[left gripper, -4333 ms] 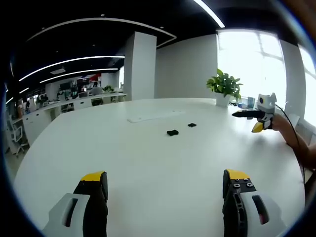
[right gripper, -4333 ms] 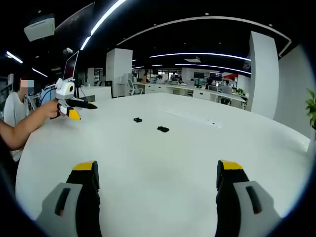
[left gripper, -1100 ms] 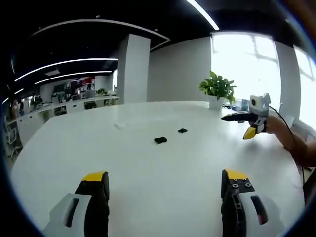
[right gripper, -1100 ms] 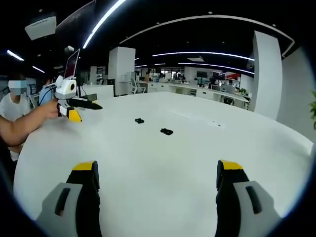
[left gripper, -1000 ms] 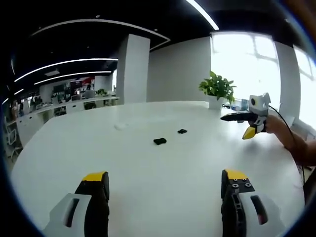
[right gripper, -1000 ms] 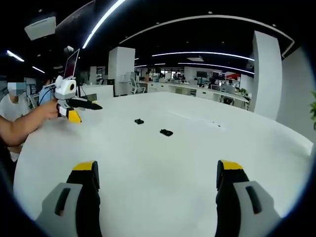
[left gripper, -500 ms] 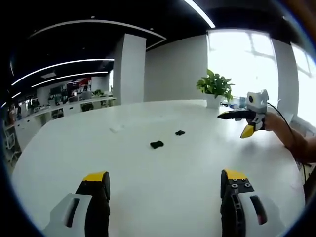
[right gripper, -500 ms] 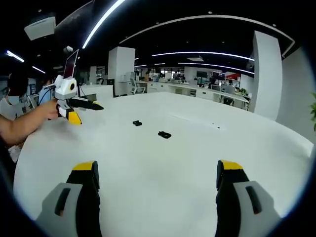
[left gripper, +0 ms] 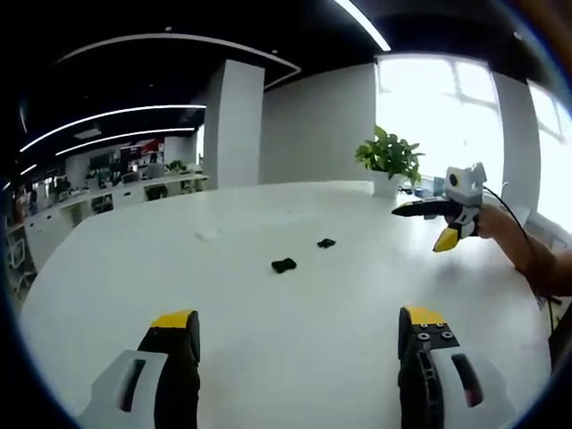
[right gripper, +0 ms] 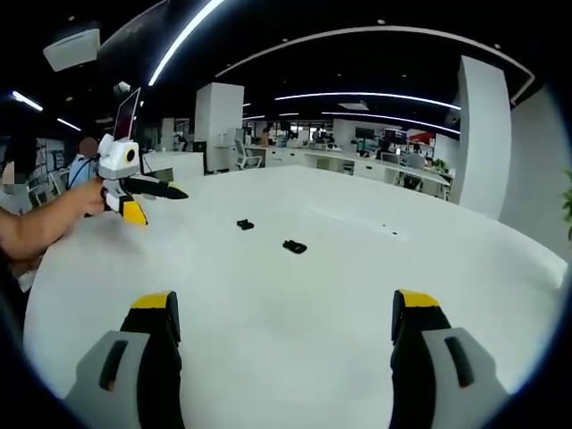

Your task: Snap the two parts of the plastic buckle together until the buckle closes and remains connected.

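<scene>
Lying apart on the white tabletop are two black buckle parts: the nearer buckle part and the farther buckle part, well ahead of the left gripper, whose fingers are spread wide and hold nothing. The right gripper is likewise released and empty, with both parts seen well ahead of it. A potted plant is seen at the far edge.
</scene>
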The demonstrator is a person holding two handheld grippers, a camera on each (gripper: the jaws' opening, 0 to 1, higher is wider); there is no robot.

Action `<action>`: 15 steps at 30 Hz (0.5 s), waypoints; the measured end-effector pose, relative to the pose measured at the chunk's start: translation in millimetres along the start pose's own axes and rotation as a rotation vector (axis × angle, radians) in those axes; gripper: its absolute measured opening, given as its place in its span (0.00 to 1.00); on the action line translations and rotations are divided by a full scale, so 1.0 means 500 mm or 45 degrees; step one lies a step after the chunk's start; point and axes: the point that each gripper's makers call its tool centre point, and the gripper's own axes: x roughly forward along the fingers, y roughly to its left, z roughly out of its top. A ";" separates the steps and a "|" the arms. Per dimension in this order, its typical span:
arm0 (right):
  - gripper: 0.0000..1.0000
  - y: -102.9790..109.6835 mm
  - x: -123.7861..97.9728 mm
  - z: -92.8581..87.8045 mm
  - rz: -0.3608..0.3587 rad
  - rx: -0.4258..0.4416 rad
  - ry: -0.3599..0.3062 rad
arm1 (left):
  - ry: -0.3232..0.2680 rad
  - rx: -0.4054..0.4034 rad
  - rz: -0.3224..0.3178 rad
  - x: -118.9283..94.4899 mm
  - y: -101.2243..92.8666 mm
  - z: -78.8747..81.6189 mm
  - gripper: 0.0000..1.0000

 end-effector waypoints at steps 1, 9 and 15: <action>1.00 0.000 0.001 0.000 0.001 0.000 0.000 | -0.001 -0.002 0.001 0.001 0.001 0.000 0.93; 1.00 -0.003 0.009 0.000 -0.002 -0.002 0.010 | -0.005 0.000 -0.005 0.009 -0.006 0.007 0.93; 0.99 -0.005 0.011 0.002 0.001 -0.005 0.012 | -0.015 -0.003 -0.011 0.007 -0.008 0.015 0.92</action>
